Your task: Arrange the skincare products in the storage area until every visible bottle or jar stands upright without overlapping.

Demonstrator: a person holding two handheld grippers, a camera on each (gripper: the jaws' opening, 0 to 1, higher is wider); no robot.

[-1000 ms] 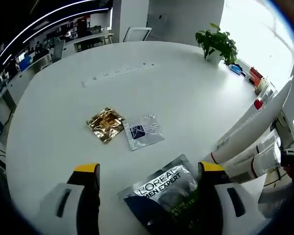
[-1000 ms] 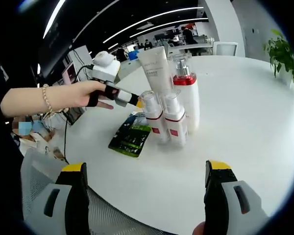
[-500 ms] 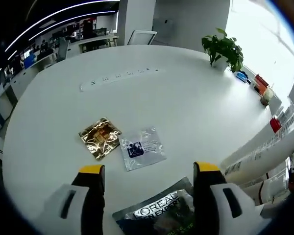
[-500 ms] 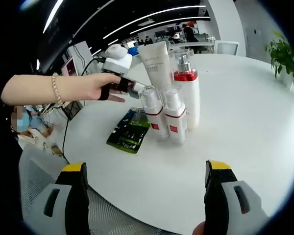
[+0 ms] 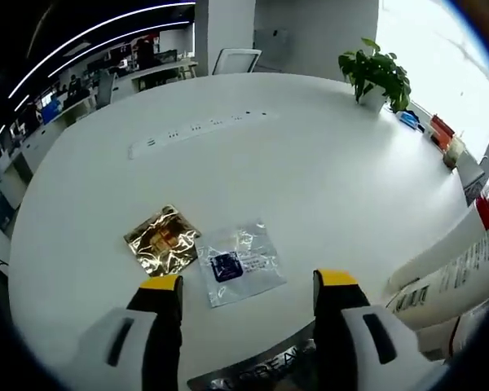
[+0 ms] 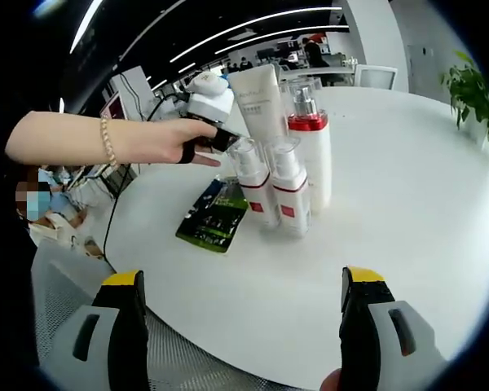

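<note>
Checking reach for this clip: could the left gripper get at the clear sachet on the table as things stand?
Probably yes. The left gripper is open, and the clear sachet lies flat just ahead of its jaws. The gold sachet lies beside it, off to one side.

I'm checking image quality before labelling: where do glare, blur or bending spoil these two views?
Left gripper view: the window side at upper right is blown out, the gold packet and clear packet glint, and the bottles at the right edge smear and bend. Right gripper view: bottles sharp, table evenly lit, background dark.

No print legible — sachets (image 5: 234,265), tube (image 5: 464,269)
</note>
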